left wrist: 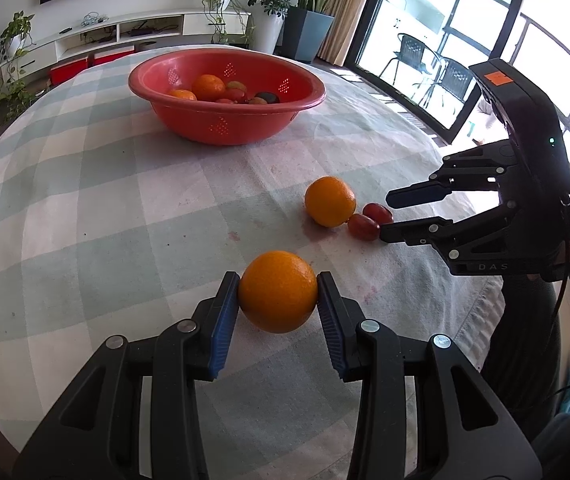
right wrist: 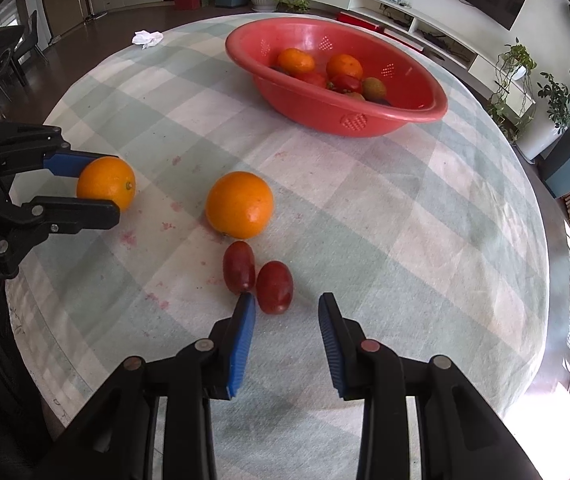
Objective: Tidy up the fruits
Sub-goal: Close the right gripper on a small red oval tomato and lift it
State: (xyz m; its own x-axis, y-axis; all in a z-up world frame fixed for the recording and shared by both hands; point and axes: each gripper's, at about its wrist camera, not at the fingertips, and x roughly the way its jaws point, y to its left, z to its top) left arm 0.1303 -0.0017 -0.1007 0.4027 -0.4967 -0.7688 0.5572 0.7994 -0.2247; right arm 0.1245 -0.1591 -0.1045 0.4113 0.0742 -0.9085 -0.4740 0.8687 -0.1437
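Oranges first: my left claw [left wrist: 278, 292] has its two blue pads pressed against the sides of one orange [left wrist: 278, 291], low in the middle of the left wrist frame. I judge it gripped, though I cannot tell whether it has left the cloth [left wrist: 97, 216] yet. In the right wrist frame that orange [right wrist: 106, 182] sits at the left edge, between the same fingers.

My right claw [right wrist: 287, 304] is spread wide with nothing in it, at the bottom centre of its frame. Its tips reach toward two red fruits [right wrist: 259, 278] lying side by side and touching; the left pad's tip nearly meets the left one. Just above them sits a second orange [right wrist: 239, 204], touching the left red fruit.

The basin [left wrist: 221, 128] stands in the upper middle of the left frame, well apart from all loose fruit, already holding oranges and some darker pieces.

So the step in hand looks like pick-up. Next, the left needs a lift and a carry over the basin's rim before letting go. The right needs to centre on one red fruit, so closing doesn't roll the neighbour or nudge the orange.
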